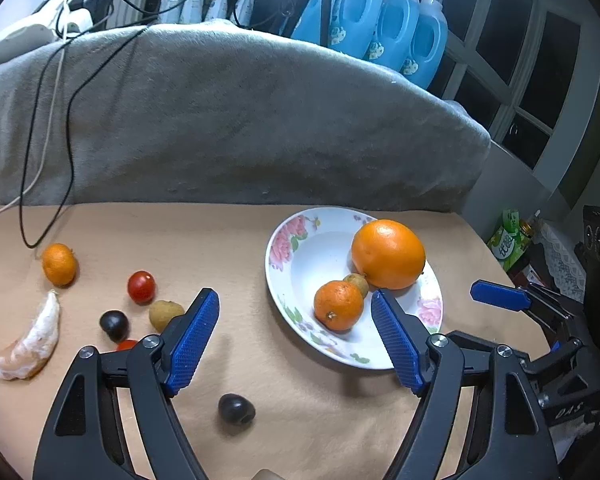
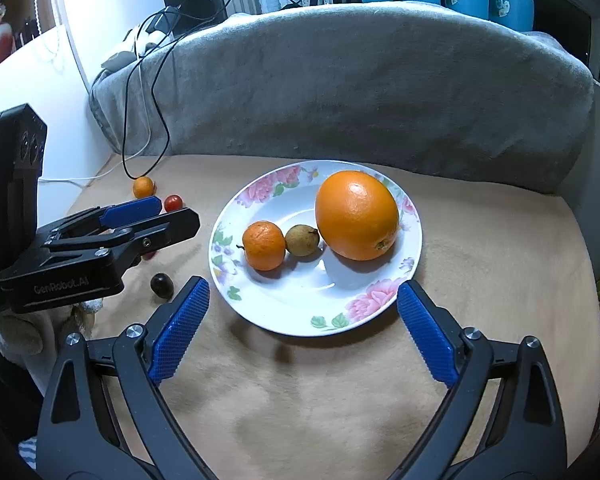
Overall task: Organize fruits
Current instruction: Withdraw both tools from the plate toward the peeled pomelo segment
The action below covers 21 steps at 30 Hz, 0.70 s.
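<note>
Black tool (image 1: 296,304), ribbed blue pads (image 1: 192,340)

I read "GenRobot.AI" on the black body of my left gripper (image 2: 152,216) at the frame's left, and "优品" on a green packet (image 1: 507,242) at far right.

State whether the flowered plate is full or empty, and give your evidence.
Partly filled. The plate holds a big orange, a small mandarin and a little brownish fruit; much of its white middle is bare.

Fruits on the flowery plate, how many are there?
3: a big orange at the right, a small mandarin at the left, a little brown fruit between them. Nothing seems hidden.
</note>
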### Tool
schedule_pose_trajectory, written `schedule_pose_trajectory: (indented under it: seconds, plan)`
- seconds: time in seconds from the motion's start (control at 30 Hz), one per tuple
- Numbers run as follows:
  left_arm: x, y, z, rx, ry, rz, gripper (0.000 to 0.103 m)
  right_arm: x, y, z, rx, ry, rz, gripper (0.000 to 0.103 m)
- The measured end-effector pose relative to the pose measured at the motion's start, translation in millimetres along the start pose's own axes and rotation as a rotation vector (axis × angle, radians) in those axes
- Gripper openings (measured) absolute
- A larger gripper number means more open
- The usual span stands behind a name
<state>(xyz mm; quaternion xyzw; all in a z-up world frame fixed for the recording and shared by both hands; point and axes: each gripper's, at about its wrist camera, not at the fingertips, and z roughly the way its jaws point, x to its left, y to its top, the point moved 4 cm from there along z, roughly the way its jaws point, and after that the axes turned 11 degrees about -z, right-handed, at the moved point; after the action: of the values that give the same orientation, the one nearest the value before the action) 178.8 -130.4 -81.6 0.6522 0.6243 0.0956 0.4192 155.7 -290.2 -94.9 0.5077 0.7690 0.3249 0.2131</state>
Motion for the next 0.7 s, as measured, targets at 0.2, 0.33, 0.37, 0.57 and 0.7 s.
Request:
schedule_pose_trajectory:
  seconds: [0.2, 0.33, 0.37, 0.57, 0.7]
  plan:
    - [7.6, 2.0, -13.3, -0.022, -0.003, -0.014, 0.079, 3.2, 6.3, -6.0, -0.027, 0.022, 0.018, 0.097]
    - [13.6, 2.7, -24.0, -0.039, 0.008, -0.013, 0.079, 9.8, 14.0, -10.8, -0.047, 0.043, 0.019, 0.097]
    - [15.0, 2.7, -26.2, -0.042, 0.011, -0.013, 0.079, 12.1, 16.5, -11.2, -0.050, 0.047, 0.016, 0.097]
    - [31.3, 3.1, -43.4, -0.068, 0.037, -0.031, 0.079, 29.6, 31.7, -12.7, -0.069, 0.090, 0.001, 0.097]
    - [46.1, 1.9, -55.5, -0.092, 0.060, -0.050, 0.079, 43.3, 43.9, -11.7, -0.085, 0.125, -0.014, 0.097]
